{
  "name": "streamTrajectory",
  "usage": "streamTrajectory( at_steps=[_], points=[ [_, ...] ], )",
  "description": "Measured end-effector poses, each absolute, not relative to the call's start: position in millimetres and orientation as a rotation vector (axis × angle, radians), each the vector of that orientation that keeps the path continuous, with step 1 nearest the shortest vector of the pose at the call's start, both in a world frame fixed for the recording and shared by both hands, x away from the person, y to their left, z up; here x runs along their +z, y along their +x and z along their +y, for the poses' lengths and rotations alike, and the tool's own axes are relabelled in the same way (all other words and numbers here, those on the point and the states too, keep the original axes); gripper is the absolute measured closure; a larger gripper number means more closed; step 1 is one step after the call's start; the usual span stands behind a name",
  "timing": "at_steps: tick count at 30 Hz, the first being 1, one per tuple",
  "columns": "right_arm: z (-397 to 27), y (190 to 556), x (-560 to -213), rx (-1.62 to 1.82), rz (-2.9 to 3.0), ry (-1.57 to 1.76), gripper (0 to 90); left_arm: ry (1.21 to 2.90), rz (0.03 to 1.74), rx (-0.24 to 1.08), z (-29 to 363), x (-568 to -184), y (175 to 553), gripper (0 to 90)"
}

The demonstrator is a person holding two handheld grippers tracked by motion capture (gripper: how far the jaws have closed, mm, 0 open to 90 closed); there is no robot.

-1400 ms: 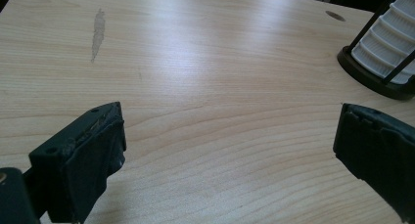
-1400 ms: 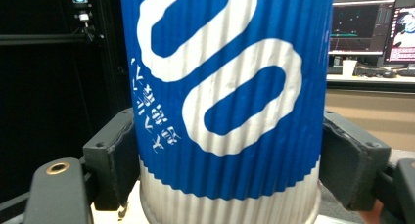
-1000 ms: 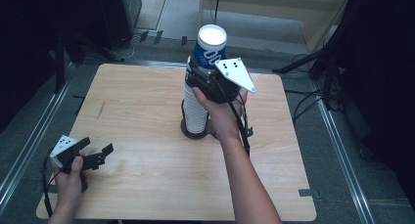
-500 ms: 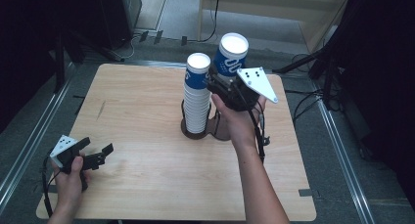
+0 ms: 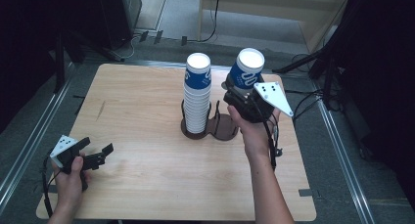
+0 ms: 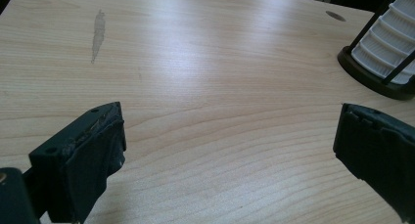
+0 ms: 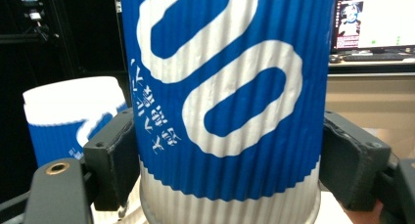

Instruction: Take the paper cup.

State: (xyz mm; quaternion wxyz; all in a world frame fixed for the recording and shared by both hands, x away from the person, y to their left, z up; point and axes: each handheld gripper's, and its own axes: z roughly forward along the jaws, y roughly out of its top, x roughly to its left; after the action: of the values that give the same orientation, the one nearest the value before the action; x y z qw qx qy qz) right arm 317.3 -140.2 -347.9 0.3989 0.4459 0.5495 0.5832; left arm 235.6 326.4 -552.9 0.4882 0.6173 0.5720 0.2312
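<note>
A tall stack of blue-and-white paper cups [image 5: 197, 94] stands in the left ring of a dark two-ring holder [image 5: 225, 128] at the middle of the wooden table [image 5: 147, 185]. My right gripper [image 5: 240, 94] is shut on a single blue-and-white cup [image 5: 246, 70], held upright just right of the stack, above the holder's right ring. In the right gripper view that cup [image 7: 230, 87] sits between both jaws, with the stack's top [image 7: 73, 116] to its left. My left gripper [image 5: 98, 153] rests open near the table's front left. In its own view, the left gripper [image 6: 230, 145] holds nothing.
The stack's lower cups and holder base [image 6: 362, 72] appear at the far right of the left gripper view. A grey stain [image 6: 98, 33] marks the wood. Metal rails [image 5: 29, 145] run along the table's sides. A lit monitor [image 7: 377, 18] stands behind the held cup.
The right gripper took the top cup off the stack and carried it to the right, beside the stack. The left gripper has stayed put.
</note>
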Motion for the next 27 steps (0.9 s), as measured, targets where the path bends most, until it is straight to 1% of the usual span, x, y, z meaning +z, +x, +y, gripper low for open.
streamTrajectory(
  at_steps=[12, 19, 27],
  points=[
    [-171, 304, -365, 1.455, 1.379, 1.158, 19.2, 1.49, 1.392, 0.566, 327, -553, 235, 0.0],
    [-189, 291, -384, 1.428, 1.388, 1.17, 19.2, 1.494, 1.393, 0.565, 327, -553, 235, 0.0],
    [-200, 280, -405, 1.415, 1.405, 1.2, 19.2, 1.495, 1.394, 0.567, 327, -553, 235, 0.0]
  ],
)
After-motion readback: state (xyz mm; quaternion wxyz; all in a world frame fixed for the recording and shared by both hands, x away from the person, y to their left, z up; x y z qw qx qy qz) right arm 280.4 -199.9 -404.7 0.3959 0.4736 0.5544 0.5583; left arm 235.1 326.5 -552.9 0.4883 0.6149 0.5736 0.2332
